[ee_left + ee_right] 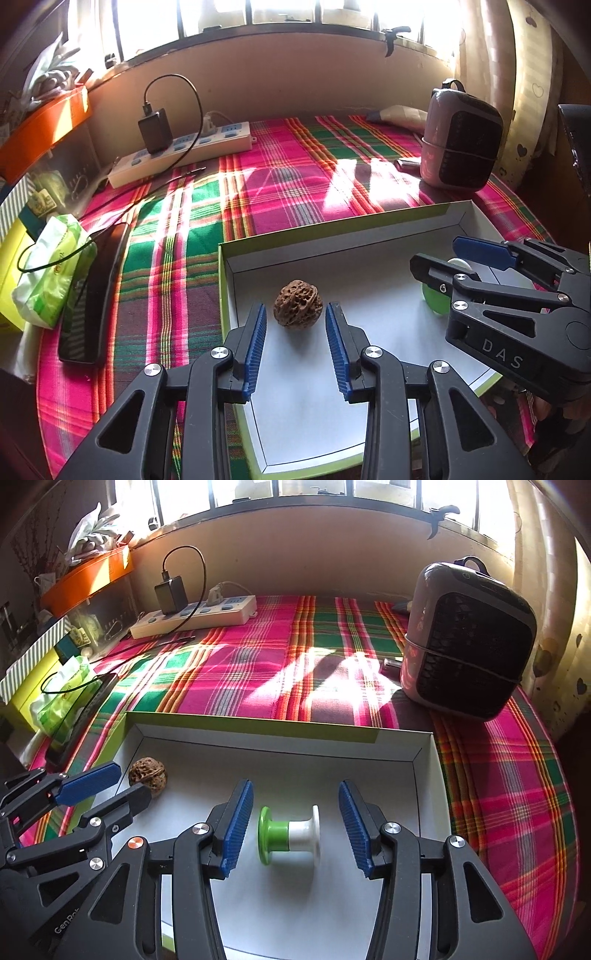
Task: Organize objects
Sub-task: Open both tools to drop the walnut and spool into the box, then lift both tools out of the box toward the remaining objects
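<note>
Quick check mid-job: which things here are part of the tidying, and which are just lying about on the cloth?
Part of the job:
walnut
green-and-white spool
shallow box
left gripper
right gripper

Lying about:
power strip
heater
tissue pack
phone

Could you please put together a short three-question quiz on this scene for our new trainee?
1. True or false: the walnut lies outside the white tray.
2. What lies in front of the right gripper? A) a phone B) a green and white spool C) a tissue pack
3. Are the left gripper fingers pressing on the walnut?

Key
1. False: it lies inside the tray.
2. B: the spool lies on its side between the open fingers.
3. No: gaps show on both sides of it.
</note>
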`<state>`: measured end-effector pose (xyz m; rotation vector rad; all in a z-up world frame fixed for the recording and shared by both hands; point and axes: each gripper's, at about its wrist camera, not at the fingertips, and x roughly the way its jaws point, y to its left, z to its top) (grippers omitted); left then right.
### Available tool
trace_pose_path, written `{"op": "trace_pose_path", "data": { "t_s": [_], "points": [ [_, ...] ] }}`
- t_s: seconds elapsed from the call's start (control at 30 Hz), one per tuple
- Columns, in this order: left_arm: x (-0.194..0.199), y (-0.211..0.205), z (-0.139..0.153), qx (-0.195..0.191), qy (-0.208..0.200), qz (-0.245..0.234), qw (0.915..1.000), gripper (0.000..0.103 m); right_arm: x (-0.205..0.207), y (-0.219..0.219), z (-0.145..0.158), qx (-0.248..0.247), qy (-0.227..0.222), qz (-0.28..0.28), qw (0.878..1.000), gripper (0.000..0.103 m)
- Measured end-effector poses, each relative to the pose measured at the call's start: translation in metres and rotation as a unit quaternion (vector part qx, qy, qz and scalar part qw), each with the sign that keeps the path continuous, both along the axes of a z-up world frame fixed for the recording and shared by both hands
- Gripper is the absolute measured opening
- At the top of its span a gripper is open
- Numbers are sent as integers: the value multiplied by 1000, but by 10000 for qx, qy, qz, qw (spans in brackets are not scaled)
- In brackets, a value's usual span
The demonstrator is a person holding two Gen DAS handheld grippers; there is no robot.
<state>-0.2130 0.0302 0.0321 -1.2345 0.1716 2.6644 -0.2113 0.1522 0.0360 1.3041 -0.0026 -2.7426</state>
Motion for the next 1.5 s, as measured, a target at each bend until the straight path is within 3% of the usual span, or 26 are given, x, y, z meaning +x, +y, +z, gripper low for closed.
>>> {"op": "trace_pose_path", "data": {
  "t_s": [0.83,1.5],
  "points": [
    [76,-14,18,-84,473,382,9981,31,72,-10,17,-254,345,74,9991,50],
    [119,-30,12,18,497,481,9976,32,125,-8,15,-263,538,76,9982,51]
  ]
}}
